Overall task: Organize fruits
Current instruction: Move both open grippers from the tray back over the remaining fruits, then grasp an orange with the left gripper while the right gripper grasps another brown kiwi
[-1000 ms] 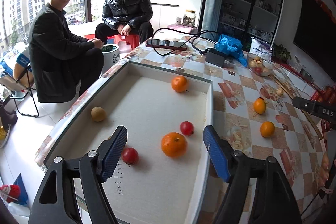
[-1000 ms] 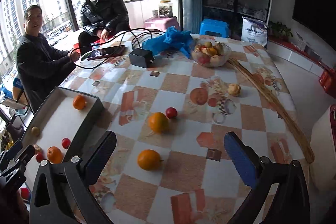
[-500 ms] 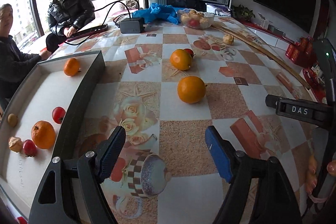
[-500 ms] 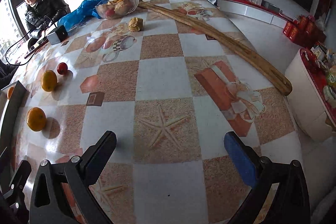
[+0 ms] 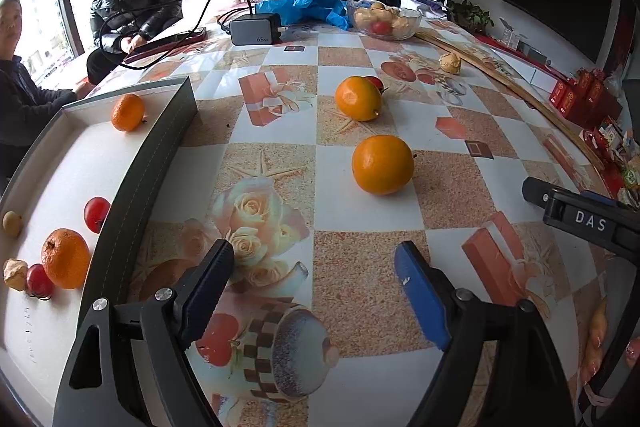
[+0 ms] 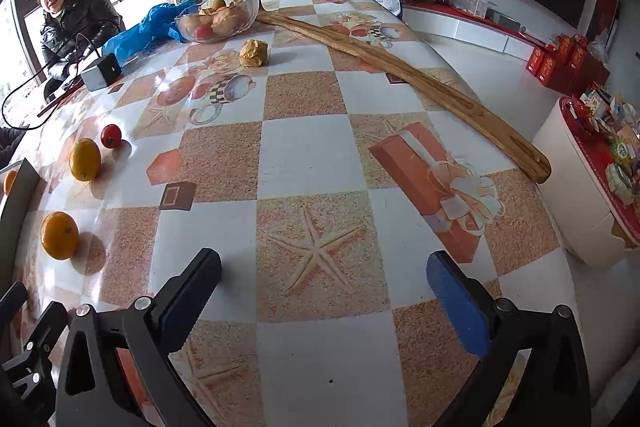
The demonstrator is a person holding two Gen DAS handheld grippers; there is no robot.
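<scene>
Fruits, loose lot: near orange [image 5: 382,164] on the patterned table [image 5: 360,283], straight ahead of my left gripper [image 5: 314,285]; second orange [image 5: 358,98] beyond it, with a small red fruit [image 5: 376,82] just behind, seemingly touching. A tan lumpy fruit [image 6: 253,53] sits farther back, near the glass bowl [image 6: 218,15].

Already in the white tray [image 5: 52,163]: two oranges, two or three small red fruits, two small tan pieces, all apart or loosely grouped.

Tools: left gripper spread wide, empty. Right gripper [image 6: 324,291] likewise wide and empty, over bare table well to the right of the fruit.

Handling, my judgement: take the near orange with the left. I would centre it between the pads, come in low at its widest girth, and close gently; the skin looks smooth and glossy, and a round fruit may roll off if nudged by one finger first.
</scene>
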